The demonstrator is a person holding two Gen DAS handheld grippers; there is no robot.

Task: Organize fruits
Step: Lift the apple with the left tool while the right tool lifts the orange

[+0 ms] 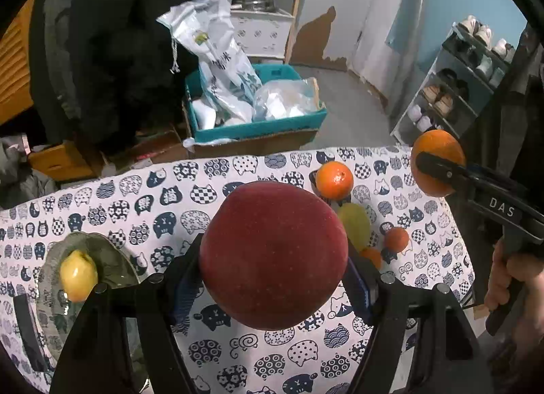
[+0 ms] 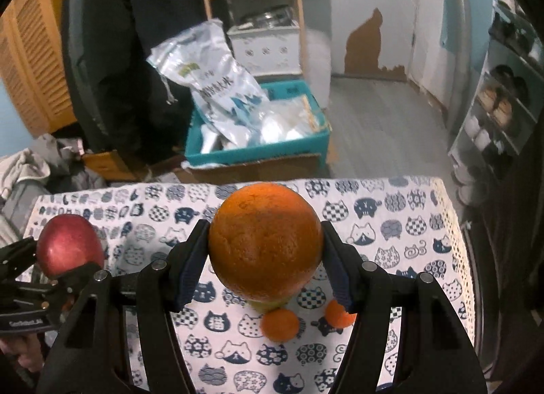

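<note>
Above the cat-print tablecloth [image 1: 238, 353], the left gripper [image 1: 273, 278] has its jaws spread wide and pressed against a red apple [image 1: 273, 254], held clear of the cloth. Beside it, the right gripper [image 2: 265, 258] likewise clamps a large orange [image 2: 265, 241]. On the glass plate [image 1: 112, 258] at left lies a lemon [image 1: 79, 275], while a tangerine [image 1: 334, 179], a green fruit [image 1: 357, 224] and two small oranges [image 1: 396, 239] sit at right.

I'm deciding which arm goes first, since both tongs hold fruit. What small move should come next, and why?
Probably swing the left tongs with the red apple left over the plate where the lemon lies; it is nearer than the right tongs' orange.
</note>
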